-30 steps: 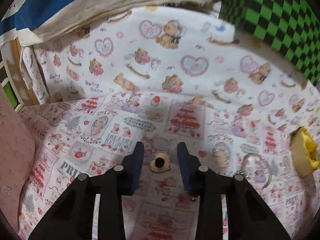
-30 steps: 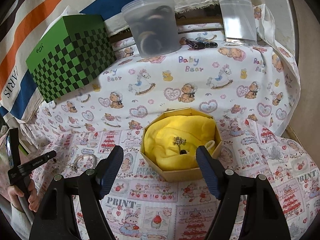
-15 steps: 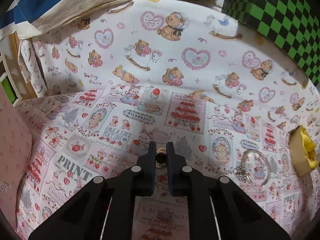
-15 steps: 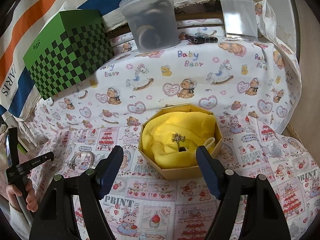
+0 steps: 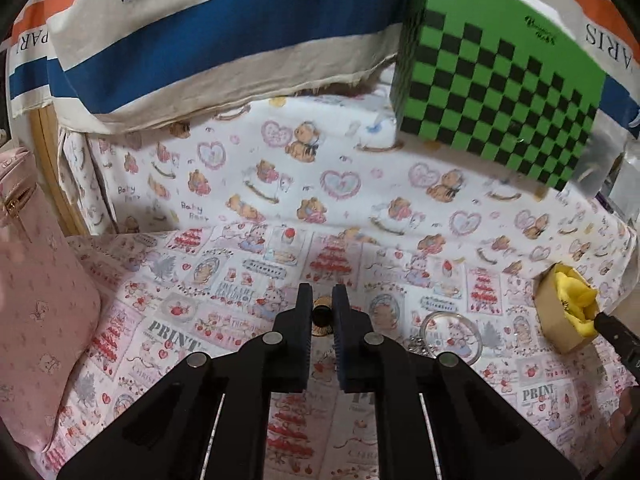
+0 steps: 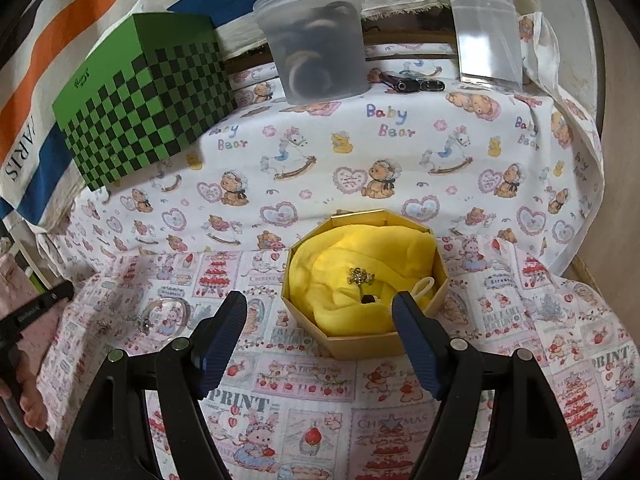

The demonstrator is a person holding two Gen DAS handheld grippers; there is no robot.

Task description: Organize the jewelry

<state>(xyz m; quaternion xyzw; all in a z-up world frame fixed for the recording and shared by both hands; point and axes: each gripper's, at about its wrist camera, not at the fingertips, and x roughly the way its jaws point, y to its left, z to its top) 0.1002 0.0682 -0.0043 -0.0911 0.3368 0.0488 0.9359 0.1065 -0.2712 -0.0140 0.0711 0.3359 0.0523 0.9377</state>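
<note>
Left gripper (image 5: 321,312): jaws clenched on a small gold-coloured ring with a dark centre (image 5: 321,314), pinched near the tips, presumably so the piece stays visible and can be dropped cleanly. Ring held above the printed cloth on the bench (image 5: 248,280).

Right gripper (image 6: 320,320): jaws released, nothing between them, poised just before the octagonal gold cardboard box lined with yellow cloth (image 6: 439,276), probably to steady it. Soft lining likely there to cushion the pieces. Sparkly silver ornament (image 6: 360,276) already lying on the lining.

Clear bangle with charm (image 6: 168,312) lying on the cloth left of the box, not yet sorted.
</note>
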